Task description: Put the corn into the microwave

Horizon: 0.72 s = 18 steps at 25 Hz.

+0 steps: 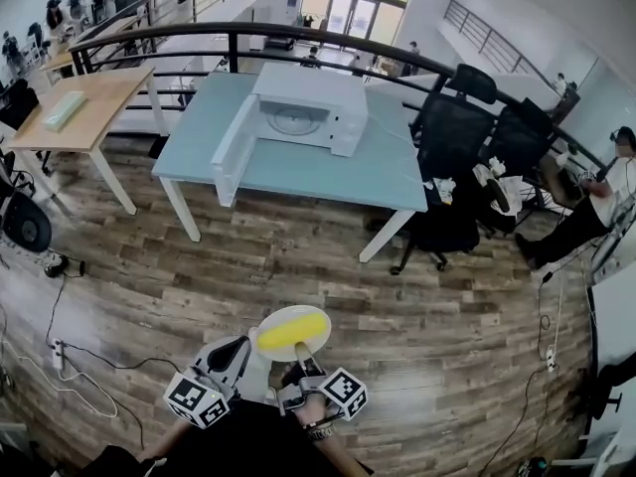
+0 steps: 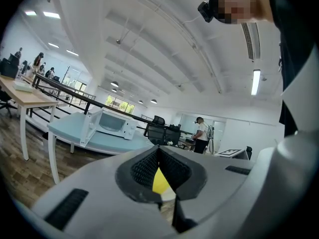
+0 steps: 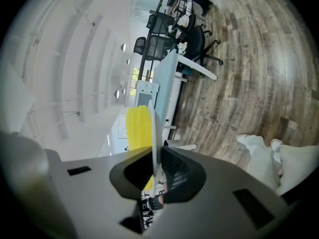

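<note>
Yellow corn [image 1: 291, 332] lies on a small white plate [image 1: 298, 310]. The right claw [image 1: 300, 359] is clamped on the plate's near rim and carries it out over the wooden floor [image 1: 199, 286]. Close at the plate's left side, the left claw [image 1: 241, 349] has its pads pressed together on nothing; whether it brushes the plate I cannot tell. A broad stretch of floor lies between the person and the pale blue worktop [image 1: 388, 172]. Toward the worktop's far edge stands the white microwave [image 1: 308, 112], with its door [image 1: 234, 142] swung open toward the left edge. By my reckoning the corn is picked up and the oven is ready. Crossing the floor and setting the corn inside are left.
</note>
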Each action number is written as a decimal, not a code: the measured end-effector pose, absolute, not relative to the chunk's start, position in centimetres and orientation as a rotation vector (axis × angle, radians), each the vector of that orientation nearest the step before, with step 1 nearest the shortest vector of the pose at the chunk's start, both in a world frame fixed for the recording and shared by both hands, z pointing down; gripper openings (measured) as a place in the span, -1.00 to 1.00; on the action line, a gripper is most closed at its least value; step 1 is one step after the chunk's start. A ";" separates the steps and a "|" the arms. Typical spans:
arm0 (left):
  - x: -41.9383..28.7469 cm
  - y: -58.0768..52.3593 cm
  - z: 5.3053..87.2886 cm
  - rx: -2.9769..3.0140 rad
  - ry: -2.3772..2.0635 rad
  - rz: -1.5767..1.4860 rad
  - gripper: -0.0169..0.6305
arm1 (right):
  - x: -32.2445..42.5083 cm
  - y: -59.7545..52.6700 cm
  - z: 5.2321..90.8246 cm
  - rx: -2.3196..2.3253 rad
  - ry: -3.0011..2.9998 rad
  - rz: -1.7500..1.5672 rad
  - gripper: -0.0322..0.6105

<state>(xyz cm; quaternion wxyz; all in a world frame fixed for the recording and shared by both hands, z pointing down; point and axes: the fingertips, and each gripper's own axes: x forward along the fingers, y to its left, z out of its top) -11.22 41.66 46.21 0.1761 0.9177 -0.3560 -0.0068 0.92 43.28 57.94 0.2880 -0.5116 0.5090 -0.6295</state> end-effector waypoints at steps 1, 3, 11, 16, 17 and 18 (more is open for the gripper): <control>-11.0 41.2 46.2 2.603 -1.005 -0.016 -0.94 | 1.1 42.9 58.0 -1.367 1.355 -1.682 -0.81; -10.7 40.2 46.2 2.603 -1.003 -0.018 -0.94 | 1.4 42.0 58.2 -1.370 1.350 -1.683 -0.81; -10.1 36.3 46.3 2.606 -0.996 -0.022 -0.94 | 2.0 38.4 58.4 -1.377 1.335 -1.690 -0.81; -9.9 33.6 46.1 2.595 -0.989 -0.018 -0.94 | 2.1 36.2 58.2 -1.389 1.314 -1.703 -0.81; -9.9 33.0 46.1 2.594 -0.986 -0.019 -0.94 | 2.1 35.7 58.3 -1.386 1.319 -1.698 -0.81; -9.8 32.4 46.1 2.595 -0.983 -0.018 -0.94 | 2.1 35.2 58.3 -1.384 1.321 -1.696 -0.81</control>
